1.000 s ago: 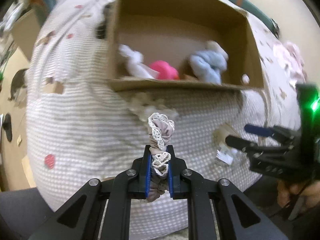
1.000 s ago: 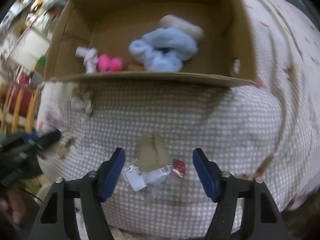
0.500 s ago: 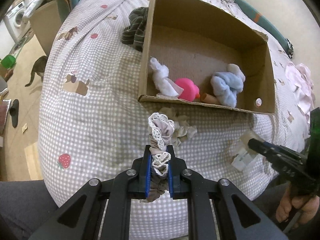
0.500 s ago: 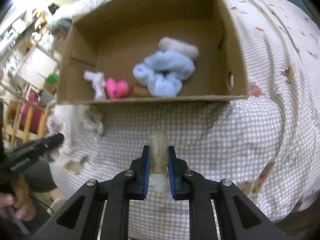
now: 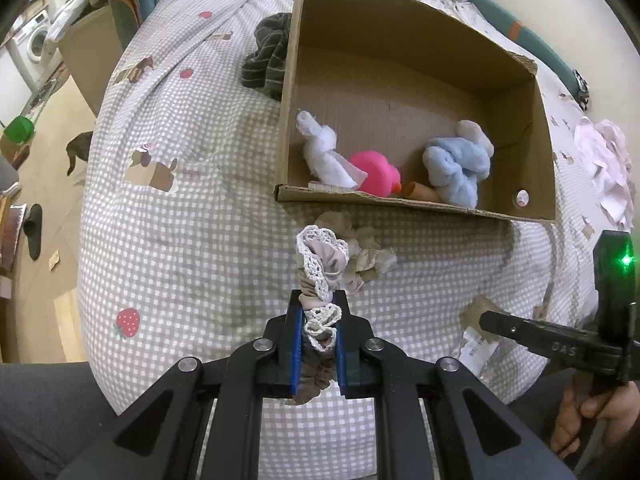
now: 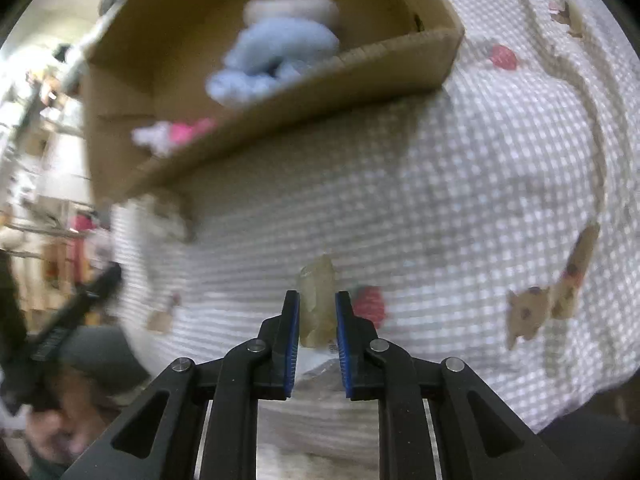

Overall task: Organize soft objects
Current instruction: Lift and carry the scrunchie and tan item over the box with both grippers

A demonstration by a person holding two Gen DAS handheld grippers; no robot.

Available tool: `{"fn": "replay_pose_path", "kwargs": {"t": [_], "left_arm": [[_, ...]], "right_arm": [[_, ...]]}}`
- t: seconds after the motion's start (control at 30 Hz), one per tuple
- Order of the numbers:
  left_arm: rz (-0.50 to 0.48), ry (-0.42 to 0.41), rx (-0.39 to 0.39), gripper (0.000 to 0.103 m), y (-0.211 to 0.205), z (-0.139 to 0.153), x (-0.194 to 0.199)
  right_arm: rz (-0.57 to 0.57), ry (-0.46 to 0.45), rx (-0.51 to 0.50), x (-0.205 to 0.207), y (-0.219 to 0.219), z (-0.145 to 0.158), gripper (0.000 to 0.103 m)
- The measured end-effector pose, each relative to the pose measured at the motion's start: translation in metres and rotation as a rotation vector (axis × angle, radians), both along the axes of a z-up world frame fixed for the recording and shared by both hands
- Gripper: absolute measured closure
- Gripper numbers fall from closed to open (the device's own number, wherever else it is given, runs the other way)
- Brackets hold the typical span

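Note:
My left gripper (image 5: 317,300) is shut on a beige lace-trimmed scrunchie (image 5: 323,258), held above the checked bedspread in front of a cardboard box (image 5: 412,200). The box holds a white knotted cloth (image 5: 322,152), a pink soft toy (image 5: 376,172) and a light blue fluffy piece (image 5: 460,164). Another beige scrunchie (image 5: 366,248) lies on the bed just before the box. My right gripper (image 6: 317,300) is shut on a beige soft item in a clear packet (image 6: 318,300), lifted off the bedspread; it also shows in the left wrist view (image 5: 482,316). The box (image 6: 280,112) appears blurred in the right wrist view.
A dark striped cloth (image 5: 270,58) lies left of the box. A pink-white cloth (image 5: 608,164) lies at the right. The bed edge drops to the floor at left, with a slipper (image 5: 34,230) and a green cup (image 5: 18,130).
The right gripper closed on the packeted beige item and lifted it, tilting as it moved. The left gripper rose and drew back with the scrunchie, so more of the box interior shows.

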State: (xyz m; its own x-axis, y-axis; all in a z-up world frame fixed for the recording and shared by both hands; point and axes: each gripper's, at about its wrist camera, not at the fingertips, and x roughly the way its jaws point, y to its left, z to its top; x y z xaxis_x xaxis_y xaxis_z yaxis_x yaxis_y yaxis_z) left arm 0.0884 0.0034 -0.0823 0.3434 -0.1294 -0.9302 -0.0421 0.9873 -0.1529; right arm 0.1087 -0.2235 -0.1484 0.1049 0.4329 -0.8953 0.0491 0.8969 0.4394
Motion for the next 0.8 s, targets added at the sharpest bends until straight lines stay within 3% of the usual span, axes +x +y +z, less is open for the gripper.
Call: {"fn": "replay_pose_path", "kwargs": {"t": [0.2, 0.37, 0.43, 0.47, 0.5, 0.63, 0.8], "left_arm": [[-0.011, -0.008, 0.002, 0.091, -0.002, 0.001, -0.002], [-0.010, -0.002, 0.002, 0.091, -0.002, 0.001, -0.002], [0.004, -0.017, 0.011, 0.091, 0.000, 0.003, -0.002], [0.005, -0.021, 0.011, 0.091, 0.000, 0.005, -0.002], [0.007, -0.024, 0.008, 0.091, 0.000, 0.005, -0.002], [0.004, -0.031, 0.005, 0.091, -0.001, 0.007, -0.002], [0.004, -0.051, 0.009, 0.091, -0.002, 0.012, -0.003]], "right_arm": [[0.066, -0.072, -0.133, 0.009, 0.026, 0.004, 0.071], [0.151, -0.144, -0.238, 0.011, 0.051, 0.006, 0.069], [0.181, -0.134, -0.249, 0.010, 0.060, 0.002, 0.077], [0.196, -0.137, -0.256, 0.010, 0.064, 0.002, 0.092], [0.197, -0.150, -0.258, 0.012, 0.068, 0.002, 0.093], [0.099, -0.217, -0.173, 0.010, 0.054, 0.024, 0.094], [-0.045, -0.289, 0.008, 0.008, 0.028, 0.051, 0.094]]}}
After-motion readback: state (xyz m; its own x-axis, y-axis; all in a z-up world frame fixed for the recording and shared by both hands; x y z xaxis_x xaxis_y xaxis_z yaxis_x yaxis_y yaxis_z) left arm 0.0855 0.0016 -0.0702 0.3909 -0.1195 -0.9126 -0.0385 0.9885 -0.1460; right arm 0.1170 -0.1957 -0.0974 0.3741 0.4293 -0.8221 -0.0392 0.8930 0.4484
